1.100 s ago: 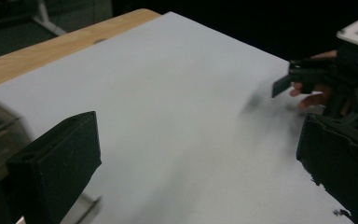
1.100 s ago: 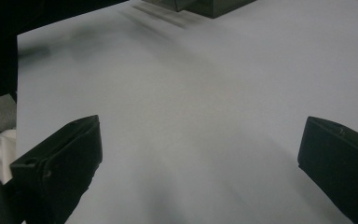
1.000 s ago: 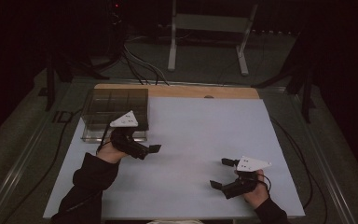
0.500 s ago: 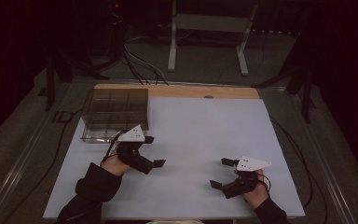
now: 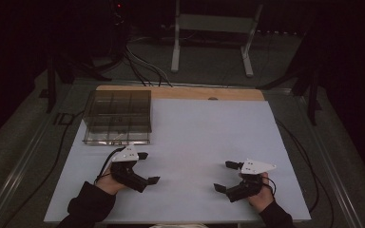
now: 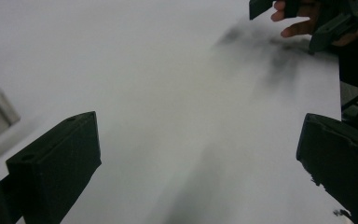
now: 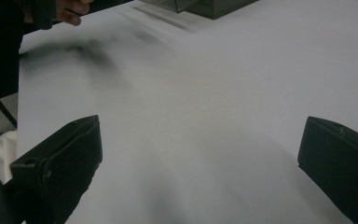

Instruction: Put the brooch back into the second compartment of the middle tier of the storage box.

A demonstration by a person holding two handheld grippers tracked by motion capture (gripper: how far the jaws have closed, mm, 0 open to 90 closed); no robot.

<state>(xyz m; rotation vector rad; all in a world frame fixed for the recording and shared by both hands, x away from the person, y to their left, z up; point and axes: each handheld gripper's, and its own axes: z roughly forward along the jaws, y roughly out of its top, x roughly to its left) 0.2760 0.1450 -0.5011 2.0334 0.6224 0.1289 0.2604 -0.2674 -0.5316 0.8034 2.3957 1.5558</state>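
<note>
High view: my left gripper [image 5: 146, 167] gapes wide, empty, near the clear box [image 5: 118, 117].
Right gripper [image 5: 227, 176]: mine too, wide open, empty.

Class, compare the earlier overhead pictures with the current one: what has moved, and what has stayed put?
The left gripper has drawn back from the clear box toward the table's near edge, jaws open and empty. The right gripper and the box stayed put.

Box [image 5: 118, 116] at table's [image 5: 204, 128] far-left corner — tongs nearer.
</note>
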